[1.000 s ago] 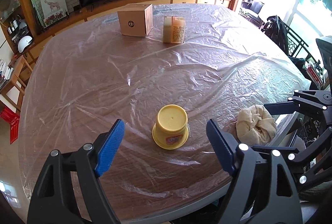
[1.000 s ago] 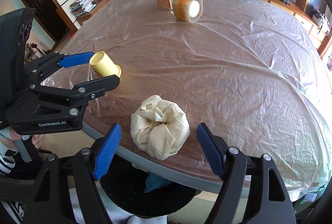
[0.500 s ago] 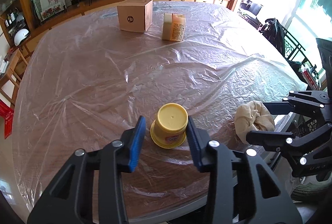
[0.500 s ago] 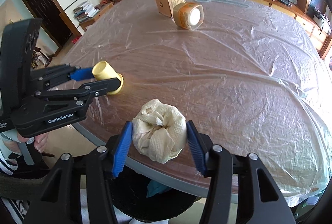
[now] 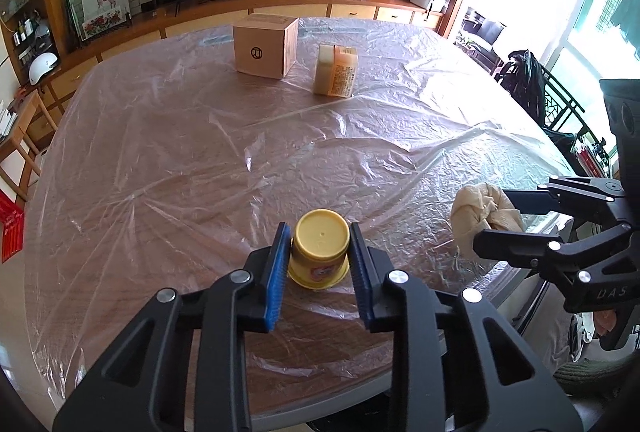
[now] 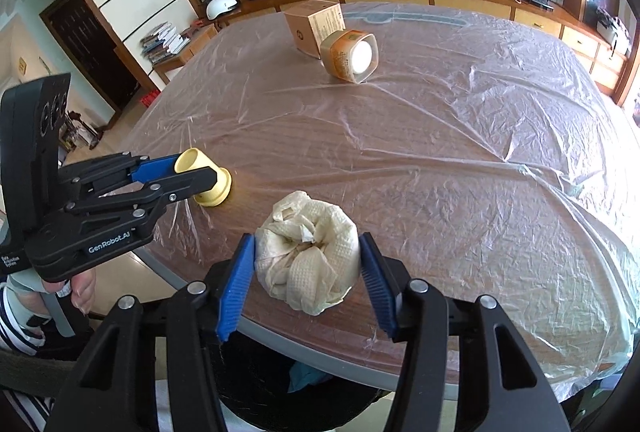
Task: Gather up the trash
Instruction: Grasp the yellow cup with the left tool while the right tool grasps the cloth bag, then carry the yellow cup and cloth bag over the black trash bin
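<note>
A yellow plastic cup (image 5: 320, 250) stands upside down near the table's front edge. My left gripper (image 5: 318, 246) is shut on it, a blue pad pressing each side. To its right lies a crumpled cream paper towel wad (image 6: 308, 260) right at the table's rim. My right gripper (image 6: 307, 256) is shut on the wad, whose sides bulge against both pads. The right wrist view also shows the left gripper (image 6: 192, 174) clamped on the cup (image 6: 214, 190). In the left wrist view, the right gripper (image 5: 496, 218) grips the wad (image 5: 476, 216).
Wrinkled clear plastic sheeting covers the round wooden table (image 5: 200, 160). A cardboard box (image 5: 266, 46) and an orange-labelled tub on its side (image 5: 336, 70) sit at the far end. A dark bin (image 6: 280, 376) stands below the near rim. A person's hand (image 6: 76, 286) holds the left gripper.
Both grippers went from wide open to closed. The left jaws came in on the yellow cup, and the right jaws on the paper towel wad. Neither object has moved.
</note>
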`<state>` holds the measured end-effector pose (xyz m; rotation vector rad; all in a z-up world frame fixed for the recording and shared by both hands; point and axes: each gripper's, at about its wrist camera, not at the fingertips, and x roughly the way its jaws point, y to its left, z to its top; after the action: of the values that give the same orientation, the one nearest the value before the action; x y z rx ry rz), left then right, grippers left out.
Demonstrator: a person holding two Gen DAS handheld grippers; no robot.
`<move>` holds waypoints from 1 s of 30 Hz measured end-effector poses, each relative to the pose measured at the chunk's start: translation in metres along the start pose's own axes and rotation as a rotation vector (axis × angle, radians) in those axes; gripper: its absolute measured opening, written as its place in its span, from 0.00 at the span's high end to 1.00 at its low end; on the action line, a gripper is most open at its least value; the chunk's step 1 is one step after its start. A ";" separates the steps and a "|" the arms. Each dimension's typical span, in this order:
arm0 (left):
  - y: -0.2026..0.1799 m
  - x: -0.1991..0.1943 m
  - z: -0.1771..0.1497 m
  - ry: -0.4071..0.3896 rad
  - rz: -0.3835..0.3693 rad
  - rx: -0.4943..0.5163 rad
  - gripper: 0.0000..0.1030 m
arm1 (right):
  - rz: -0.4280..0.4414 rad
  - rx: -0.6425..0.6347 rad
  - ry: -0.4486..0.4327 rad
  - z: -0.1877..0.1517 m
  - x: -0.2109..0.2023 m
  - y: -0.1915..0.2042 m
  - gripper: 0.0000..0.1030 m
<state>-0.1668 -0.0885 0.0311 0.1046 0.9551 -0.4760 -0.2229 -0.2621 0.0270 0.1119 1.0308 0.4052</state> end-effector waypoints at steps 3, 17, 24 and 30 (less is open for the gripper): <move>0.001 -0.003 -0.001 -0.004 -0.001 -0.005 0.70 | -0.001 0.002 -0.005 0.000 -0.001 -0.001 0.50; -0.001 -0.023 -0.009 -0.030 0.002 -0.013 0.70 | 0.028 0.012 -0.032 -0.002 -0.014 -0.005 0.50; -0.004 -0.036 -0.012 -0.047 0.005 -0.013 0.70 | 0.055 0.037 -0.047 -0.005 -0.028 -0.013 0.50; -0.011 -0.044 -0.017 -0.053 0.002 -0.008 0.70 | 0.088 0.056 -0.056 -0.012 -0.043 -0.017 0.50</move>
<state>-0.2051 -0.0783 0.0579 0.0854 0.9044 -0.4713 -0.2474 -0.2958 0.0514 0.2182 0.9849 0.4510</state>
